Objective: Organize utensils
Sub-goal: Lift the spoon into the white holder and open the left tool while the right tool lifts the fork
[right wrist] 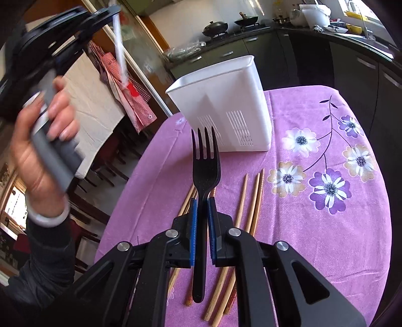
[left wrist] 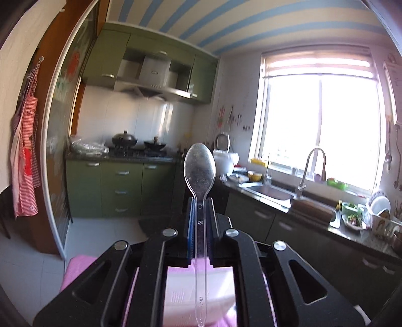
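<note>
My left gripper point(left wrist: 200, 201) is shut on a clear plastic spoon point(left wrist: 199, 171), bowl pointing forward, held high in the air; the white utensil holder point(left wrist: 198, 284) shows below it. In the right wrist view the left gripper point(right wrist: 110, 12) is at the upper left with the spoon's handle point(right wrist: 119, 47) hanging down, left of the holder. My right gripper point(right wrist: 201, 201) is shut on a black plastic fork point(right wrist: 204, 171), tines up, above the table just in front of the white utensil holder point(right wrist: 223, 108). Several wooden chopsticks point(right wrist: 242, 201) lie on the purple cloth beneath it.
The purple flowered tablecloth point(right wrist: 314, 226) covers a round table. Chairs and a white-clothed table point(right wrist: 90, 105) stand to the left. The kitchen counter with sink point(left wrist: 273, 192), stove with woks point(left wrist: 140, 144) and green cabinets lies beyond.
</note>
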The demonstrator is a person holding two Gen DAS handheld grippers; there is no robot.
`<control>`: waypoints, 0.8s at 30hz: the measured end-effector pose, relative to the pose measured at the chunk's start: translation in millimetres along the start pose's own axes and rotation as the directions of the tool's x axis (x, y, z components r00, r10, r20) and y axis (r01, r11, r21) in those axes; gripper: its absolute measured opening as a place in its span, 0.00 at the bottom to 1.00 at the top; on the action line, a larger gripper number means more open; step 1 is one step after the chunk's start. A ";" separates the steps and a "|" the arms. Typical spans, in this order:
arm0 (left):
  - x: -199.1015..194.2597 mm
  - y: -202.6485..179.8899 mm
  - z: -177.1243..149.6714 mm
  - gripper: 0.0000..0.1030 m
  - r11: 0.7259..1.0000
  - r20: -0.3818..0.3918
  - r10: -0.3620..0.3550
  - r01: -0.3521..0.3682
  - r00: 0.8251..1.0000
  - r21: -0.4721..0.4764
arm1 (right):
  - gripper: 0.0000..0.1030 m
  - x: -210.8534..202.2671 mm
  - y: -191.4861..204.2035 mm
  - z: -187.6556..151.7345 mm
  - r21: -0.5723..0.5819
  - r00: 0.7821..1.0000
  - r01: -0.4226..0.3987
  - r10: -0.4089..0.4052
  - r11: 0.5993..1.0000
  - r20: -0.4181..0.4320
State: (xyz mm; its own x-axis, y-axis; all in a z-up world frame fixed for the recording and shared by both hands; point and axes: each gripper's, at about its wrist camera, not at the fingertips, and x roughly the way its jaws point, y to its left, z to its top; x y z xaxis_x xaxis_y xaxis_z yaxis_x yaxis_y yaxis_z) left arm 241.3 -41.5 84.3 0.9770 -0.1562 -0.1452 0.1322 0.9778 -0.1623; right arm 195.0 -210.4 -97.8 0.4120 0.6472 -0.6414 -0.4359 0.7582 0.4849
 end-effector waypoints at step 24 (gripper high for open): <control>68.9 17.5 -77.2 0.30 0.992 -0.246 0.101 -0.078 0.964 0.100 | 0.09 -61.0 16.1 119.0 -0.096 0.944 0.111 -0.074 0.989 0.322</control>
State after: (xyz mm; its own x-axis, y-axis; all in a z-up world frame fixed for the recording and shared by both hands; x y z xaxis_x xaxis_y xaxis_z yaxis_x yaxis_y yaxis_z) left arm 298.0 -45.9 -3.8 0.9141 -0.0865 -0.3963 0.0717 0.9961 -0.0521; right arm 258.0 -228.2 19.8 0.6791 0.5801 -0.4498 -0.4625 0.8140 0.3515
